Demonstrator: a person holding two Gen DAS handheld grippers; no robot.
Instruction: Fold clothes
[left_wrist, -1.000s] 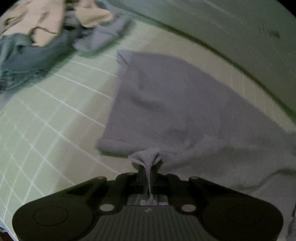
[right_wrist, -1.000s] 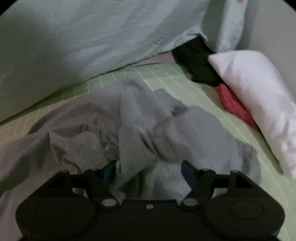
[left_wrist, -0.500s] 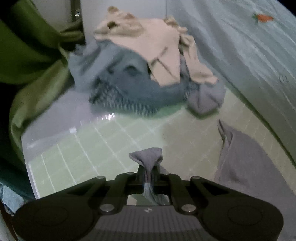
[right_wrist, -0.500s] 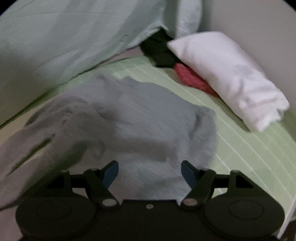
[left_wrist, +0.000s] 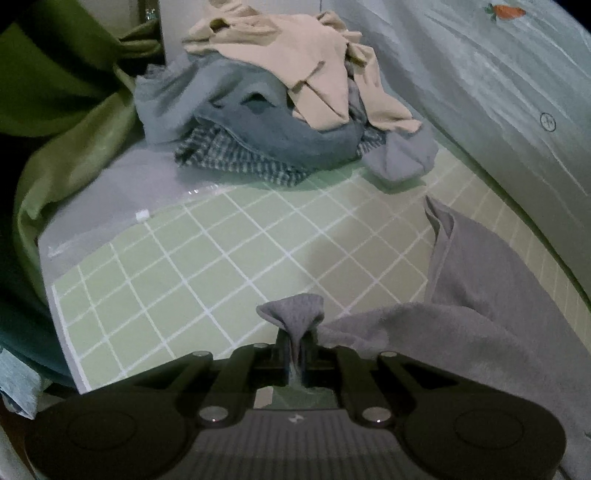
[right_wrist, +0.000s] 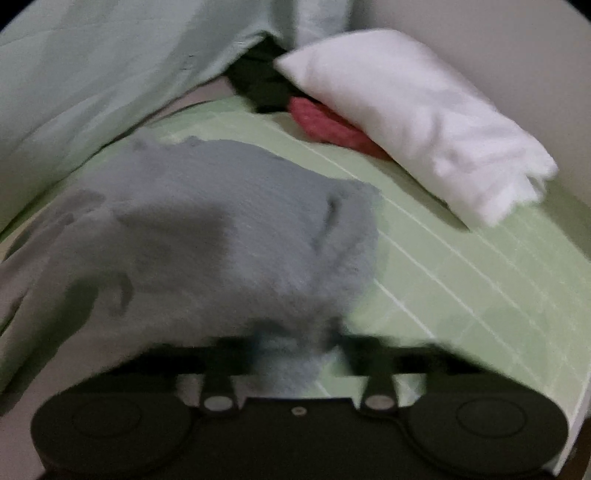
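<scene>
Left gripper (left_wrist: 295, 341): fingers pressed together on a bunched corner of the grey garment (left_wrist: 491, 332); a tuft of cloth sticks up above the tips. The rest of the garment trails to the right across the green gridded mat (left_wrist: 207, 266), one pointed edge standing up near the pale bedding (left_wrist: 498, 92).

Open mat ahead and to the left of the left gripper, bare out to its near-left edge. Beyond that, a pile of clothes (left_wrist: 280, 103) sits at the far end, beige piece on top, blue and checked ones below. Green curtain (left_wrist: 70, 110) hangs past the mat's left edge.

Right gripper (right_wrist: 295, 343): view blurred; grey cloth lies over the finger area, cannot tell whether the fingers are apart or together. Garment spreads flat ahead, its right edge ending on the mat. Bare mat to the right of it, up to a white pillow (right_wrist: 413, 118) with a red cloth (right_wrist: 325, 125) just beside it
</scene>
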